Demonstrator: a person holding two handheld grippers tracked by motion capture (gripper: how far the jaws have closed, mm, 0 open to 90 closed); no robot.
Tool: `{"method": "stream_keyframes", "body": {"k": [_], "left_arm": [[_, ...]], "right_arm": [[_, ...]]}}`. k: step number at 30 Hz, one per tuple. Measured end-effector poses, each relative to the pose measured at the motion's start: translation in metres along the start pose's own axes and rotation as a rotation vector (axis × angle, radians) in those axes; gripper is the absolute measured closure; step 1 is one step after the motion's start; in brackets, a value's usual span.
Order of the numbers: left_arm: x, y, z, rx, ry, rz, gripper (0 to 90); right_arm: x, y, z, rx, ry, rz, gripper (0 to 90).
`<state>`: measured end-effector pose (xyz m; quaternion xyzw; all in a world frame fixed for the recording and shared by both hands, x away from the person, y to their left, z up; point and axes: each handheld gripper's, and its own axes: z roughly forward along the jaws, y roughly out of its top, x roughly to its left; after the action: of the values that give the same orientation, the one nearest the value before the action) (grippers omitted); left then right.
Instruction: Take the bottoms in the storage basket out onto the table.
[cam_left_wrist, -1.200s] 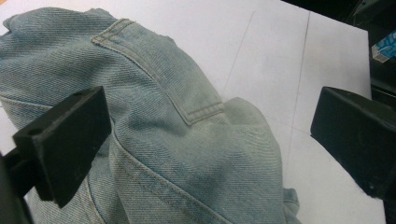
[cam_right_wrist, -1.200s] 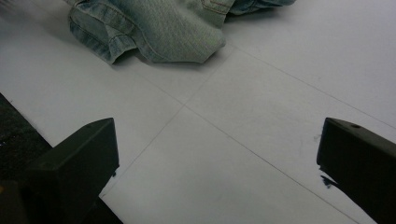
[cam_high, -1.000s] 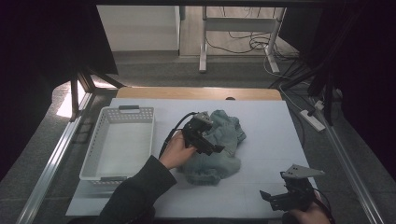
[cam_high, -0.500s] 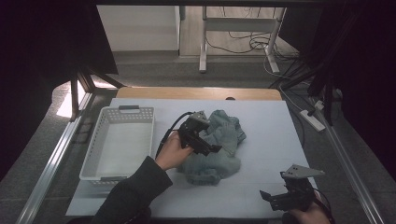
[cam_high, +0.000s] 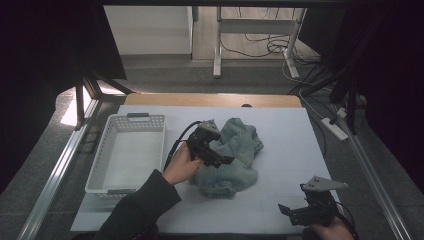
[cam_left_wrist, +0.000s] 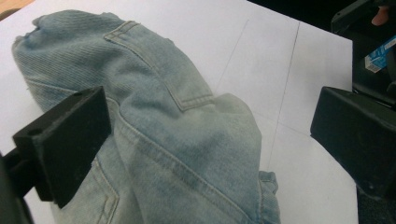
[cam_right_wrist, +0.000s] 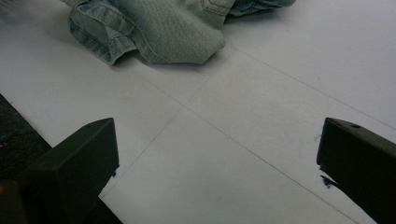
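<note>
The left claw (cam_high: 216, 156) stands with its jaws apart over the crumpled jeans (cam_high: 235, 150) mid-bench (cam_high: 280, 130), hiding part of the denim. It has slid slightly toward the basket (cam_high: 131, 150) since a second ago. The right claw (cam_high: 300, 212), jaws also apart, waits at the near edge, its hand (cam_high: 327, 233) cut off.

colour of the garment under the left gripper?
Faded light-blue denim jeans, with tonal seam stitching. The left gripper view shows it best.

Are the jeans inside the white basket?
No, the jeans lie crumpled on the table, beside the white basket, which holds nothing.
</note>
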<state>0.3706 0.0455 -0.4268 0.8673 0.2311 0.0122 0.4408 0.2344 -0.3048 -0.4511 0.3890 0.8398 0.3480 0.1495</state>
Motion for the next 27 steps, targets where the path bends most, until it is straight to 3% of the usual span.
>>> {"method": "stream_keyframes", "body": {"k": [13,27], "left_arm": [[0.000,-0.008,-0.008,-0.021,-0.027,-0.020,0.0],[-0.007,-0.014,-0.013,0.003,-0.019,0.003,0.0]], "right_arm": [[0.000,0.000,-0.001,-0.007,0.001,-0.001,0.0],[0.001,0.000,-0.001,-0.014,0.005,-0.008,0.0]]}}
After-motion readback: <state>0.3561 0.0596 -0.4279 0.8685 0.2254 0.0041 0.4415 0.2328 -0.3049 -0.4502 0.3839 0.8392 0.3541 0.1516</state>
